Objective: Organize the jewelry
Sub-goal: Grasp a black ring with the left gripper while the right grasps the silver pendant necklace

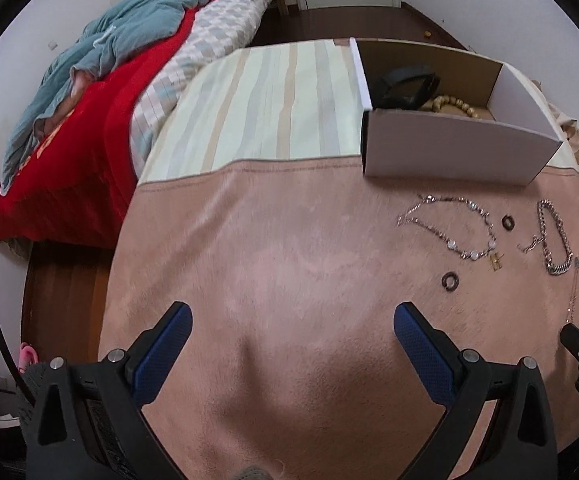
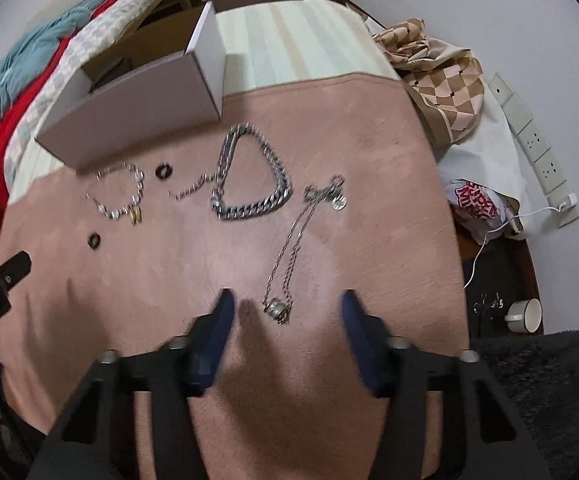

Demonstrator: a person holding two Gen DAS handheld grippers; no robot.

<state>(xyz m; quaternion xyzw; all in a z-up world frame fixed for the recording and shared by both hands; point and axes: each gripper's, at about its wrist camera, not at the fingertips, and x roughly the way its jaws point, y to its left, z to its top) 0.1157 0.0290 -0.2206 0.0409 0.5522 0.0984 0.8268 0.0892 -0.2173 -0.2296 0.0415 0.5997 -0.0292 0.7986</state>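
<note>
On the pink blanket (image 2: 369, 140) lie a chunky silver chain (image 2: 249, 176), a crystal necklace (image 2: 117, 196), two dark rings (image 2: 164, 171) (image 2: 94, 241) and a thin chain necklace (image 2: 289, 240). My right gripper (image 2: 287, 308) stands open low over the blanket, with the thin chain's silver pendant (image 2: 276, 309) between its blue pads, untouched. My left gripper (image 1: 292, 312) is open over bare blanket, left of the jewellery, with the crystal necklace (image 1: 449, 232) and the chunky chain (image 1: 555, 240) off to its right. A white box (image 1: 449, 148) behind them holds a black item (image 1: 407, 86) and a wooden bead bracelet (image 1: 451, 106).
A striped cloth (image 1: 269, 112) covers the far part of the surface. A bed with red and teal bedding (image 1: 69, 140) stands to the left. At the right are a checked cloth (image 2: 441, 80), a printed bag (image 2: 477, 204), a wall socket strip (image 2: 537, 152) and a cup (image 2: 525, 316).
</note>
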